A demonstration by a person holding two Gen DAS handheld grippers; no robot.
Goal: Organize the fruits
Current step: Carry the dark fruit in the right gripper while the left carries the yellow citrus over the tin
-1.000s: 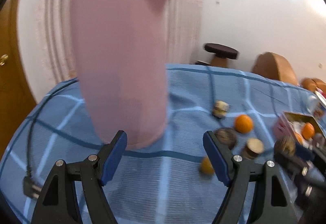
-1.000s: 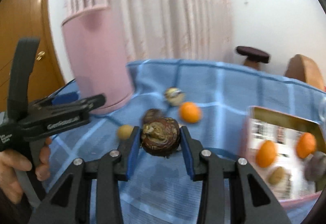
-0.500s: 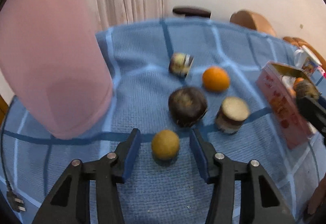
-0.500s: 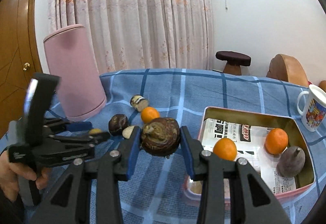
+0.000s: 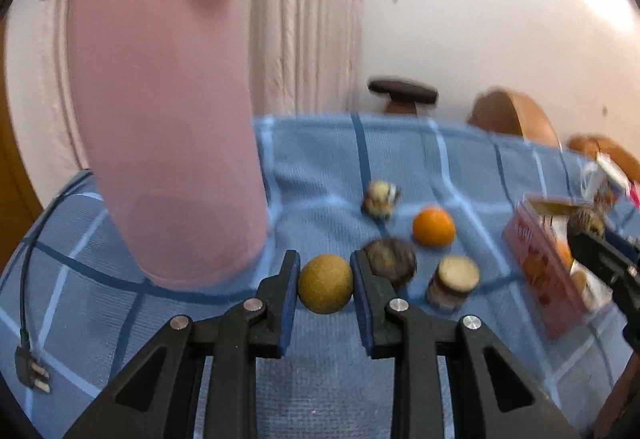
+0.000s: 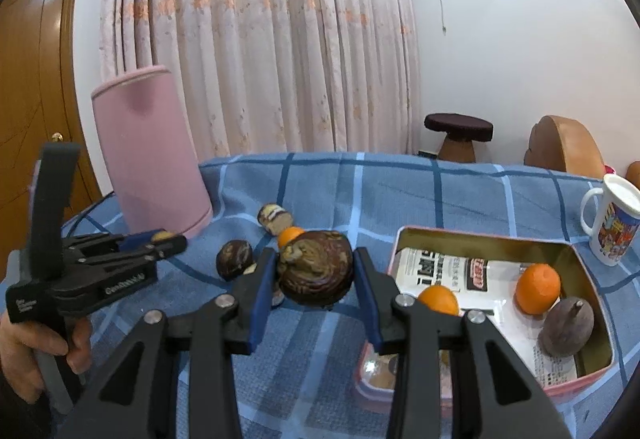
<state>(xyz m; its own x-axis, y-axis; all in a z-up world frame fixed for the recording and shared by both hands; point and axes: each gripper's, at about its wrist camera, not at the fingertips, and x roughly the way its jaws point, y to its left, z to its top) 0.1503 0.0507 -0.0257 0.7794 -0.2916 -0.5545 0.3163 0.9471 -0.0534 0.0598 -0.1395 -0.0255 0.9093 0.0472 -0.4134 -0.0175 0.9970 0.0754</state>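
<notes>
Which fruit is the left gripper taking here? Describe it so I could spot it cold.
Start at the tall pink container on the blue checked cloth. Just right of its base, the left gripper has just closed on a small round fruit. It is dull yellow-green and rough-skinned, unlike the bright orange and the dark brown fruit beside it.

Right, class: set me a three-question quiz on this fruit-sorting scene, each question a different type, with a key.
1. True or false: the left tongs are shut on the yellow-brown round fruit.
2. How many oranges lie in the tin box? A) one B) two C) four
3. Fill in: the right tongs hold a dark brown fruit above the ____ checked tablecloth.

Key: 1 true; 2 B; 3 blue.
</notes>
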